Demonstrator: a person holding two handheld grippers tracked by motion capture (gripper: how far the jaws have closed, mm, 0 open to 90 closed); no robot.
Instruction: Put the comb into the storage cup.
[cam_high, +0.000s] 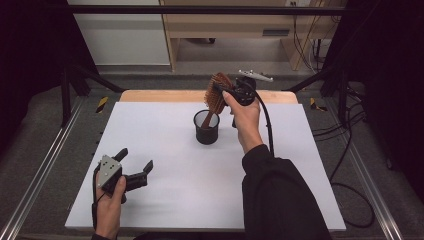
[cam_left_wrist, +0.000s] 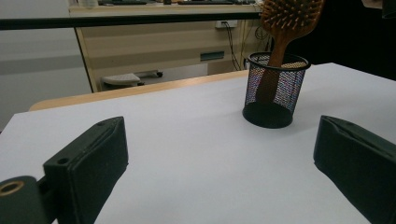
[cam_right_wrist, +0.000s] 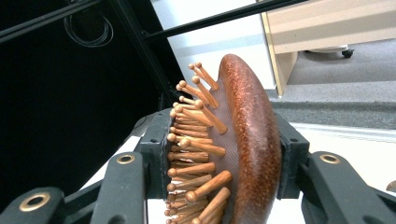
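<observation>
step: brush (cam_high: 218, 93) handle down in cup (cam_high: 206, 128), mid-table toward far edge | right gripper (cam_high: 226, 92) clamps brush head | left gripper (cam_high: 136, 166) open, empty, near left corner | left: release

Left gripper (cam_high: 136, 166) sits low at lower left of the high view, jaws spread wide, nothing between. I hold the right gripper (cam_high: 223, 93) raised at upper centre, jaws clamped, forearm extended.
</observation>
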